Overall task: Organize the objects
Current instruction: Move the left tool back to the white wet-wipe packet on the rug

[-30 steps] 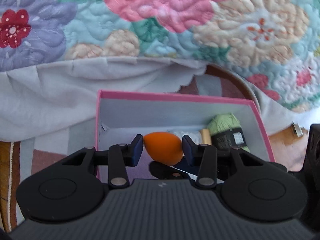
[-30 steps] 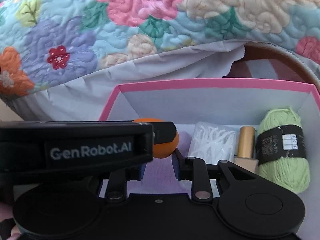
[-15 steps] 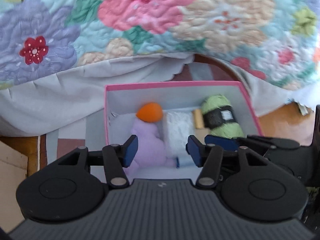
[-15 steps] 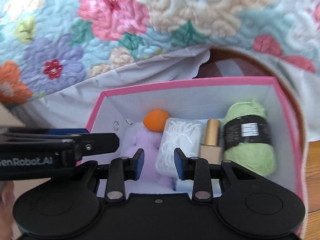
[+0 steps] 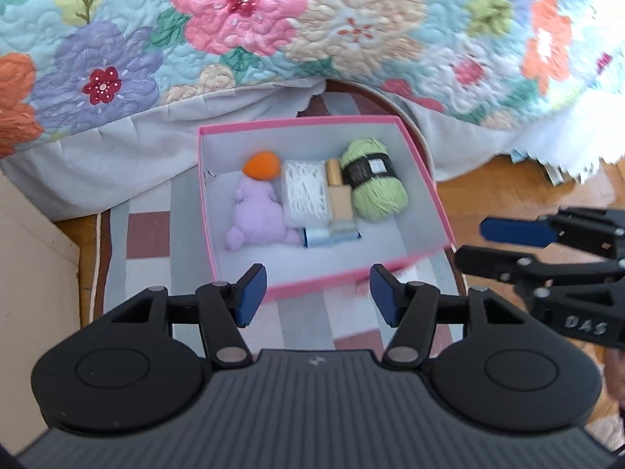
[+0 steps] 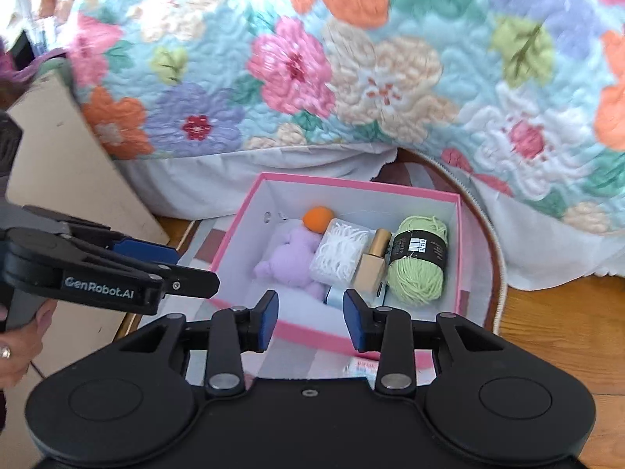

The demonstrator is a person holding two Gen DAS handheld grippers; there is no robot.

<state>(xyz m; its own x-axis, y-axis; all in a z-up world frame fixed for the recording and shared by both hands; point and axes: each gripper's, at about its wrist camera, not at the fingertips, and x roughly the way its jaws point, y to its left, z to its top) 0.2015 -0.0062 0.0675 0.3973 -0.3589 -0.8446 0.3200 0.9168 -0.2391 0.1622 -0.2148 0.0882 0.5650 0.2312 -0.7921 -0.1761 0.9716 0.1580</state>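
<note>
A pink box [image 5: 297,123] with a white inside stands on a striped rug. In it lie an orange egg-shaped piece [image 5: 261,165], a lilac plush toy [image 5: 256,215], a white string packet [image 5: 304,191], a gold-capped bottle [image 5: 338,191], a green yarn skein [image 5: 375,183] and a pale blue item [image 5: 330,236]. My left gripper [image 5: 318,293] hangs above the box's near rim, jaws opening, nothing between them. My right gripper [image 6: 310,318] hovers over the near rim of the box [image 6: 351,183], jaws also opening and empty; the yarn [image 6: 416,265] lies ahead to its right.
A floral quilt [image 5: 312,31] and grey bed skirt [image 5: 136,144] hang behind the box. A beige board [image 6: 70,164] stands at the left. Wooden floor [image 6: 554,312] shows at the right. A hand [image 6: 15,344] holds the left gripper [image 6: 195,267].
Both grippers have risen and drawn back from the box, and their jaws have widened. The orange piece seen between the left jaws earlier now lies in the box.
</note>
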